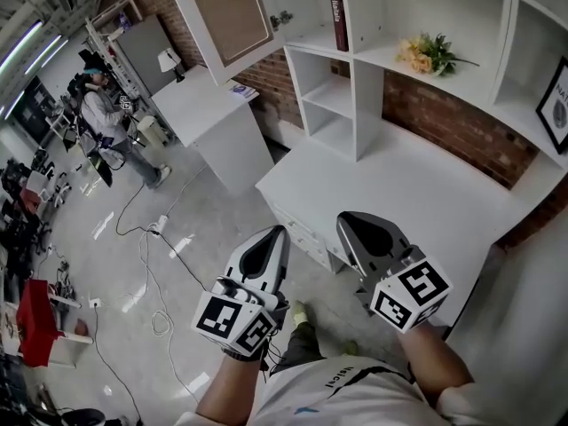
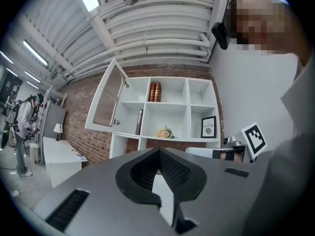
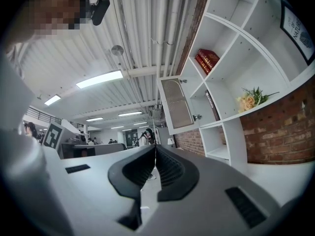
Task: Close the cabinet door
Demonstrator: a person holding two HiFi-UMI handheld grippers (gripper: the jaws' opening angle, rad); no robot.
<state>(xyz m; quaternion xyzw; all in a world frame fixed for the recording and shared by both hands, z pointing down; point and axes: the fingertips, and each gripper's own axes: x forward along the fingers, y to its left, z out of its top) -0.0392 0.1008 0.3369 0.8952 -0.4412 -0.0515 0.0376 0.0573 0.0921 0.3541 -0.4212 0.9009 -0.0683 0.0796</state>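
The white wall cabinet (image 1: 355, 69) has one glazed door (image 1: 226, 16) swung open at the upper left, with its small knob (image 1: 282, 18) on the free edge. The same door shows in the left gripper view (image 2: 108, 100) and in the right gripper view (image 3: 177, 104). Both grippers are held side by side low in the head view, well short of the door. My left gripper (image 1: 277, 233) is shut and empty, its tips meeting (image 2: 158, 150). My right gripper (image 1: 351, 220) is also shut with nothing in it (image 3: 155, 147).
A white desk (image 1: 399, 193) with drawers stands under the cabinet, just ahead of the grippers. On the shelves are a red book (image 1: 336, 11), flowers (image 1: 426, 54) and a framed picture (image 1: 557, 105). A white counter (image 1: 209, 105), floor cables (image 1: 160, 273) and a person (image 1: 106, 114) lie to the left.
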